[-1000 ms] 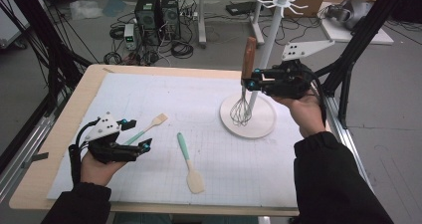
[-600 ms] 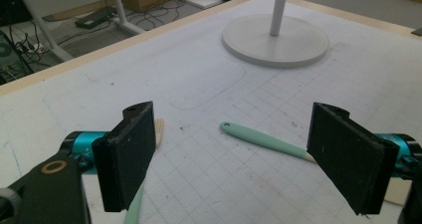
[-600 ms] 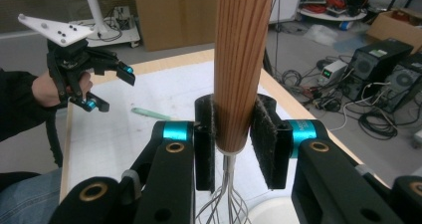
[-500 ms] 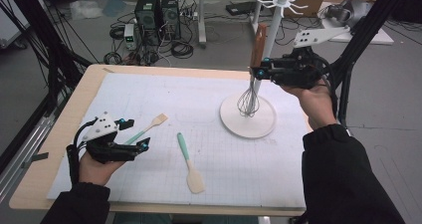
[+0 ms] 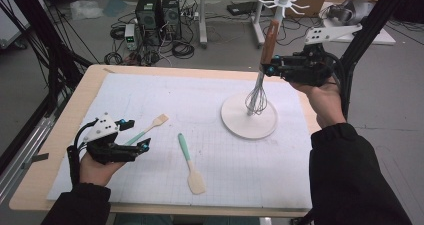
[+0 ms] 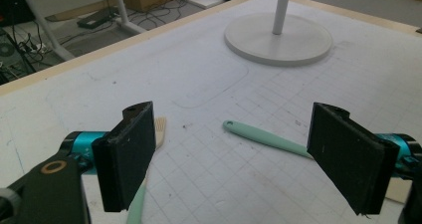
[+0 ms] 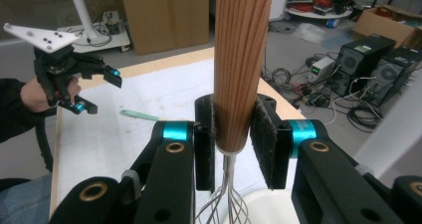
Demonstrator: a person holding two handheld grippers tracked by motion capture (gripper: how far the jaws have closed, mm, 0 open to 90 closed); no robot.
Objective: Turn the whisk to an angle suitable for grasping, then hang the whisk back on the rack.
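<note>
Above the stand base (image 5: 249, 116), right tongs (image 5: 270, 66) clenched on whisk (image 5: 260, 85); left tongs (image 5: 138, 135) released.

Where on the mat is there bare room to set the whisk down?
Free: the mat's far left stretch, and its near right corner below the round stand base. Crowded: near left, around the two spatulas and the left hand-held gripper.

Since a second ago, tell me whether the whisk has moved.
Yes. The whisk, clamped in the right gripper, has risen up the white stand's pole, off its round base.
</note>
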